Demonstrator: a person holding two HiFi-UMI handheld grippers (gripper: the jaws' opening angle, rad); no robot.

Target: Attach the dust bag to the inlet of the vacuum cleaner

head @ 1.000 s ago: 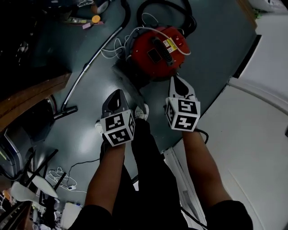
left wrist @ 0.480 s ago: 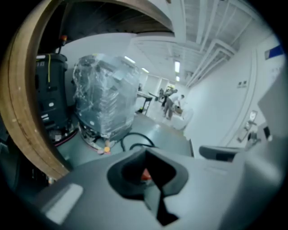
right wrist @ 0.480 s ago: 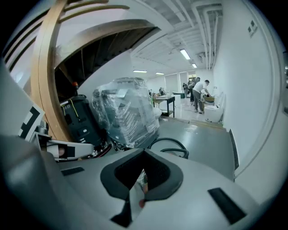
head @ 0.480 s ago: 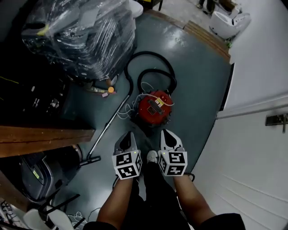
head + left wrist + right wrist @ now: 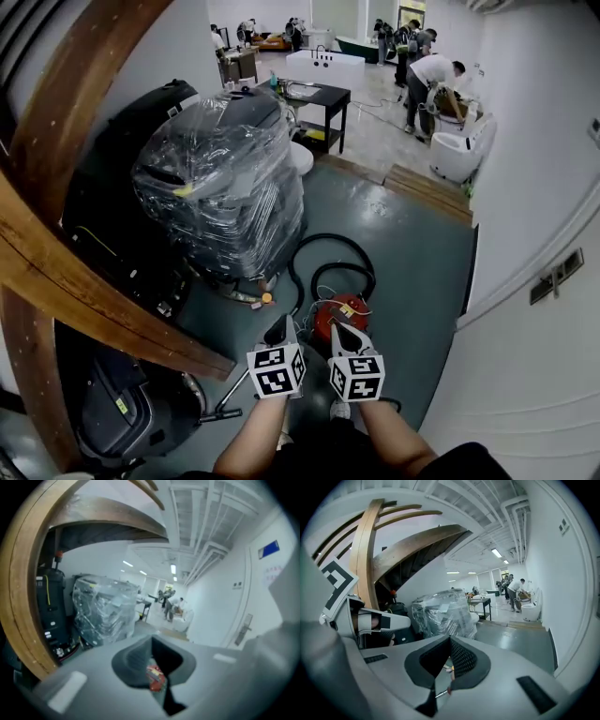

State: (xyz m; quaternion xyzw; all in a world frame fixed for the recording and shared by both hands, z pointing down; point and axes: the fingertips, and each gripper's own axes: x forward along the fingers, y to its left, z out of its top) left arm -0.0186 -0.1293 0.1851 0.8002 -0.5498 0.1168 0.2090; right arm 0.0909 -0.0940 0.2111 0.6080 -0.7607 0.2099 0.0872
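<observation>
The red vacuum cleaner (image 5: 326,312) stands on the grey floor, partly hidden behind my two grippers. Its black hose (image 5: 330,255) loops just behind it. Both grippers are held high above it, side by side and empty: the left gripper (image 5: 282,329) and the right gripper (image 5: 341,330) are each shut. In the left gripper view the shut left gripper (image 5: 152,640) shows a sliver of the red vacuum cleaner (image 5: 155,677) below its tips. In the right gripper view the shut right gripper (image 5: 450,639) holds nothing. No dust bag shows in any view.
A plastic-wrapped stack (image 5: 225,178) stands behind the vacuum. A curved wooden beam (image 5: 89,286) crosses the left side, with a black machine (image 5: 122,412) under it. A metal wand (image 5: 228,401) lies on the floor. A white wall (image 5: 534,281) runs along the right. People (image 5: 433,77) work far back.
Both grippers have risen well above the vacuum, staying shut. The head view has tilted up from the floor to take in the room, so the vacuum looks smaller.
</observation>
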